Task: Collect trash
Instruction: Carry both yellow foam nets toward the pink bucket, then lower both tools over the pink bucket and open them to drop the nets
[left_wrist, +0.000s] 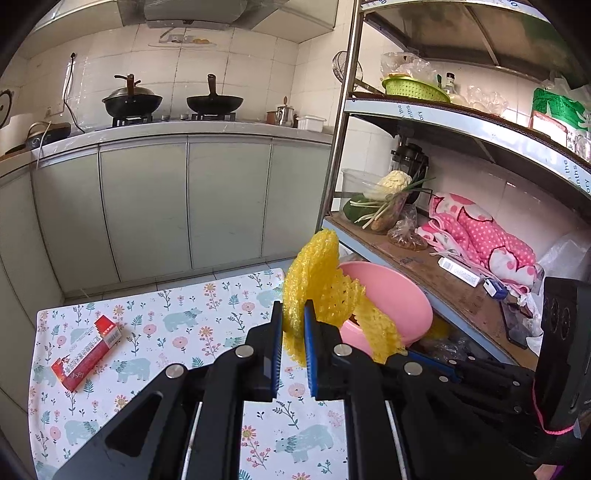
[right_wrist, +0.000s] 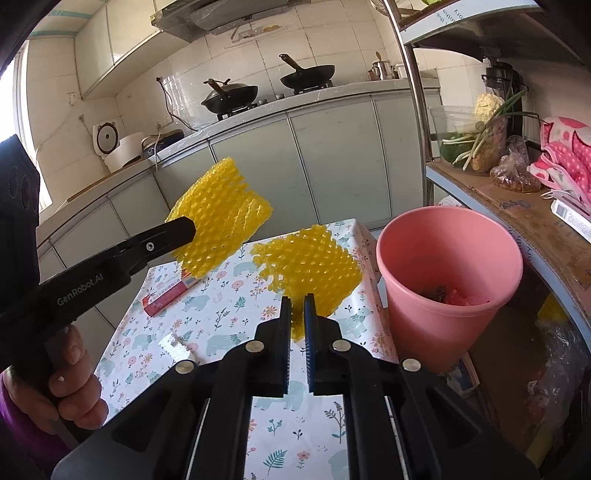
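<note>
My left gripper (left_wrist: 293, 314) is shut on a yellow foam fruit net (left_wrist: 314, 280), held up in the air over the table. In the right wrist view the same gripper (right_wrist: 188, 226) and its net (right_wrist: 221, 210) hang at the left. My right gripper (right_wrist: 297, 310) is shut on a second yellow foam net (right_wrist: 310, 266), which also shows as a net (left_wrist: 380, 332) in front of the bin. A pink bin (right_wrist: 424, 325) stands just right of the table with some scraps inside; it tilts into the left wrist view as well (left_wrist: 391, 295). A red box (left_wrist: 86, 352) lies on the table's left side.
The table (left_wrist: 184, 321) wears a floral bear-print cloth. A metal shelf rack (left_wrist: 461, 280) with vegetables, a pink cloth and small boxes stands close on the right. Kitchen cabinets (left_wrist: 147, 206) and a stove with two woks run along the back. A hand (right_wrist: 70, 384) grips the left tool.
</note>
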